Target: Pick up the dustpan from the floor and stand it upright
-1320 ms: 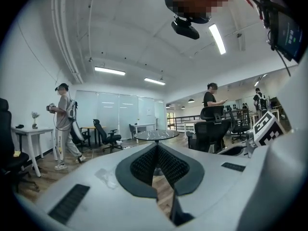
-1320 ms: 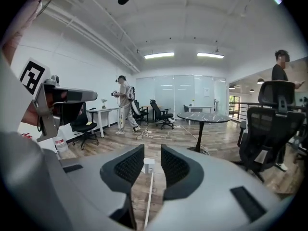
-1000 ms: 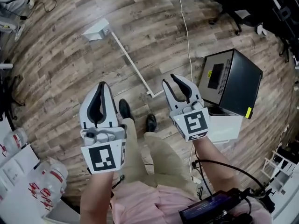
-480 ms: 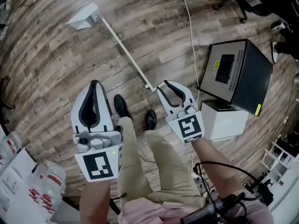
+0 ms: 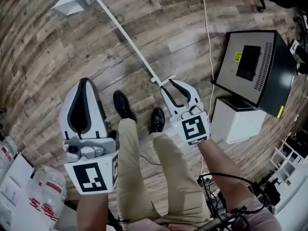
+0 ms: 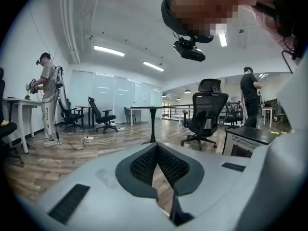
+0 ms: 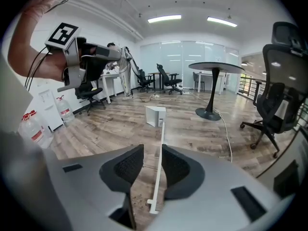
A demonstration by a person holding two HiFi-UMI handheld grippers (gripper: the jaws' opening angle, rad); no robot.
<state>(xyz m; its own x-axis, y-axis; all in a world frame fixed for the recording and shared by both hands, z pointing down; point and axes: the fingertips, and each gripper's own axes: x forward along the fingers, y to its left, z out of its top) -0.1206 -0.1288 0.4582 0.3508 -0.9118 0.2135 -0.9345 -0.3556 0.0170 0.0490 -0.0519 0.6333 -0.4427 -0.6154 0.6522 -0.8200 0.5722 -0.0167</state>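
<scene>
Dustpan [image 5: 72, 3] flat on floor [image 5: 192, 32]. R gripper [image 5: 169, 84] part-open, empty, near handle [image 5: 130, 49] end; L gripper [image 5: 84, 81] closed, empty. Risk: thin handle slips or twists if gripped off-centre.

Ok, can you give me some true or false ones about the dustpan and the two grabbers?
1. The dustpan lies on the floor. True.
2. The right gripper is squeezing the dustpan's handle. False: its jaws are apart and not closed on the handle.
3. The left gripper holds a bottle. False: its jaws are together on nothing.
4. A black box stands to the right of the right gripper. True.
</scene>
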